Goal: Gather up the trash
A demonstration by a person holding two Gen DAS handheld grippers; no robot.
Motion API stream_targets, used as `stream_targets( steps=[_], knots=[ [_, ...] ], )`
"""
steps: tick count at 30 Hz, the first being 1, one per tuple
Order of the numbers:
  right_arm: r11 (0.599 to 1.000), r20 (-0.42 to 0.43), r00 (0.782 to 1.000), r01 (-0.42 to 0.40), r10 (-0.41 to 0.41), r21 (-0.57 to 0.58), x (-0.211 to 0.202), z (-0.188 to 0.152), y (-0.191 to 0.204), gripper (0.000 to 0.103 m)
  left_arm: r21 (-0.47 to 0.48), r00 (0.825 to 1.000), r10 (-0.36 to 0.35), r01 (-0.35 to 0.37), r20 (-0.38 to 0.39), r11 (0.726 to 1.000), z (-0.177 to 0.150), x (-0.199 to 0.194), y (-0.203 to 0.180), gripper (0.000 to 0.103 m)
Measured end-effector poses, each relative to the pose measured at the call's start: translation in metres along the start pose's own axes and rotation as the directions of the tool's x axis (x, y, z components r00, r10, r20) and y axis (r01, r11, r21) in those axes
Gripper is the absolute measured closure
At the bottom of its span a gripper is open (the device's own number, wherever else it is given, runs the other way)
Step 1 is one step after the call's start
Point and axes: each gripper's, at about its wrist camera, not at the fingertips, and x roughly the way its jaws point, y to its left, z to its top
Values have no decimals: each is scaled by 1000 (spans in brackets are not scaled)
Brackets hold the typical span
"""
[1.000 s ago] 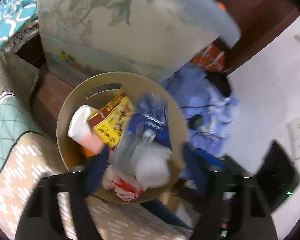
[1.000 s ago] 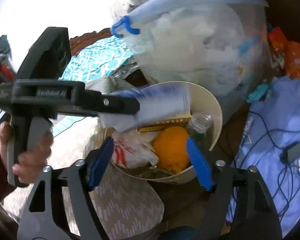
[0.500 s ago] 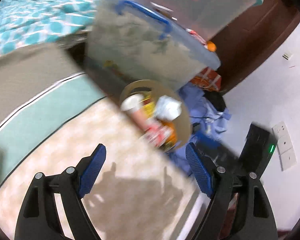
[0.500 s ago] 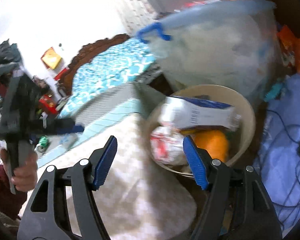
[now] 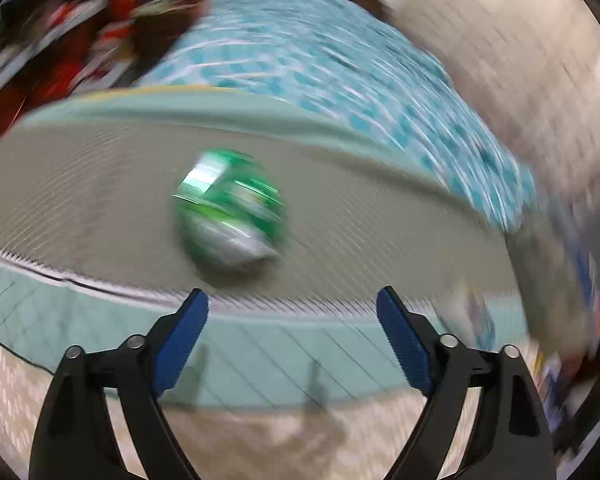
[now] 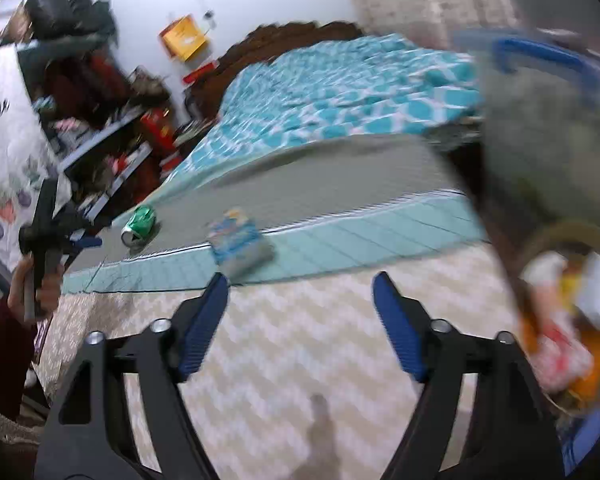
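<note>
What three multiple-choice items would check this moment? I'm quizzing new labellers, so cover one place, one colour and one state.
1. Where does the can lie?
A. on the grey part of the bed cover
B. in the bin
C. on the shelves

2. What colour is the can?
A. red
B. green and silver
C. yellow

3. How do the jaws of the left gripper stand?
A. shut on the can
B. shut on nothing
C. open, holding nothing

Answers:
1 A, the right wrist view shows it on the grey cover, far from the bin.
2 B, both views show green with silver.
3 C, the blue pads stand wide apart with the can beyond them.
</note>
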Motion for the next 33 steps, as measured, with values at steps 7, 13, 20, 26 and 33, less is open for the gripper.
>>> stream_targets(
  steps=[7, 13, 20, 26, 33],
  knots=[
    [982, -122, 991, 21, -44, -187, 102, 27, 68, 13, -230, 987, -146, 128, -64, 965, 38, 50, 82, 16],
    [959, -191, 978, 32, -88, -282, 149, 32, 87, 8, -242, 943, -323, 297, -74, 924, 41, 79, 97, 14],
    [944, -230, 963, 61, -141, -323, 164, 16, 100, 35, -194, 935, -346, 326, -78, 925, 32, 87, 71, 53],
    [961, -146, 986, 41, -83, -274, 111, 1, 108, 36, -133, 881, -461, 446, -108, 885, 5, 66, 17, 59],
    [987, -22, 990, 136, -138, -87, 21, -21, 44, 36, -20, 735, -618, 639, -278, 769, -53, 55, -107, 59]
  ],
)
